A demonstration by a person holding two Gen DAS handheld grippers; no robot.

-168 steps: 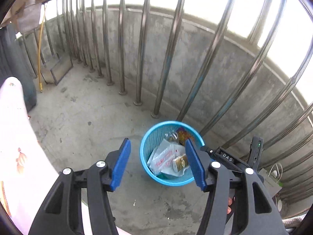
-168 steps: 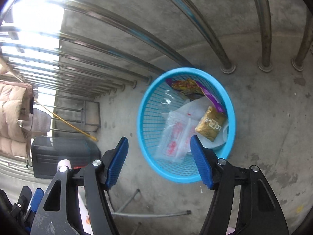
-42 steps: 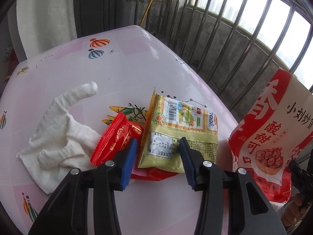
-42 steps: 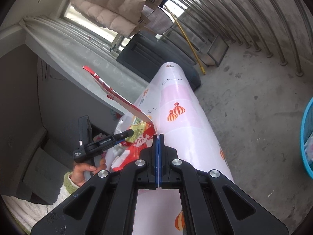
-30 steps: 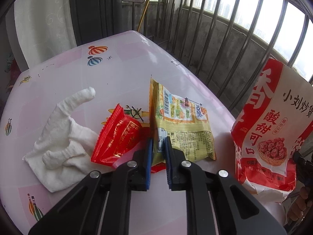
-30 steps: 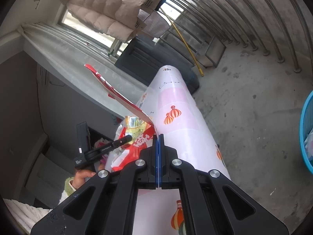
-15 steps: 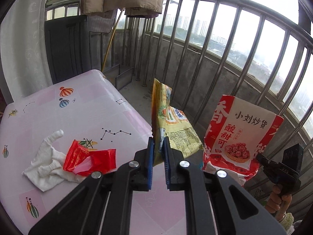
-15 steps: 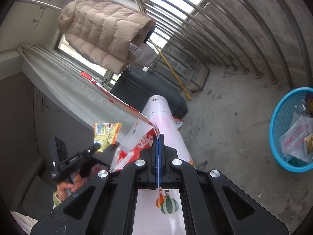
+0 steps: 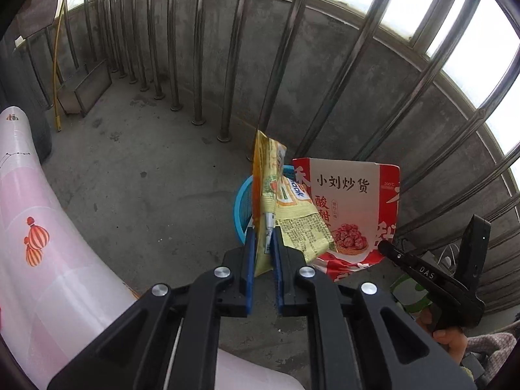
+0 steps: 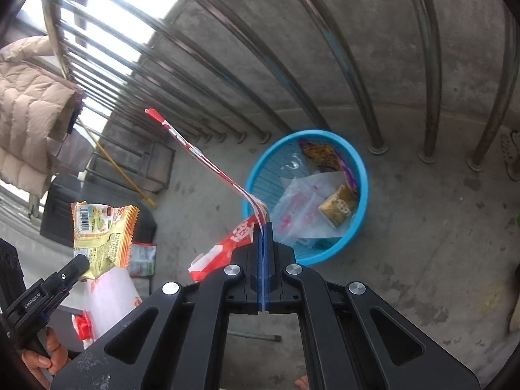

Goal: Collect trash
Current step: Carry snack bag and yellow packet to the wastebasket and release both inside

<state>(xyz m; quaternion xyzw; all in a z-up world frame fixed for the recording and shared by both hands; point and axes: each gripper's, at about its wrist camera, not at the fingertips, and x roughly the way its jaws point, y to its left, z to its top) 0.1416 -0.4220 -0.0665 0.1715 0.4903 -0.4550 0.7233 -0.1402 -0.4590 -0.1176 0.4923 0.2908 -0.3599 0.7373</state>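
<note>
Blue basket [image 10: 357,175] holds clear bags [image 10: 302,208] and snack wrappers [image 10: 338,208]

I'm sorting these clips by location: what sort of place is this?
Most likely a home's enclosed balcony: bare concrete floor, a low concrete wall topped by tall metal railing bars with daylight behind, and a padded jacket hanging up as if to air.
</note>
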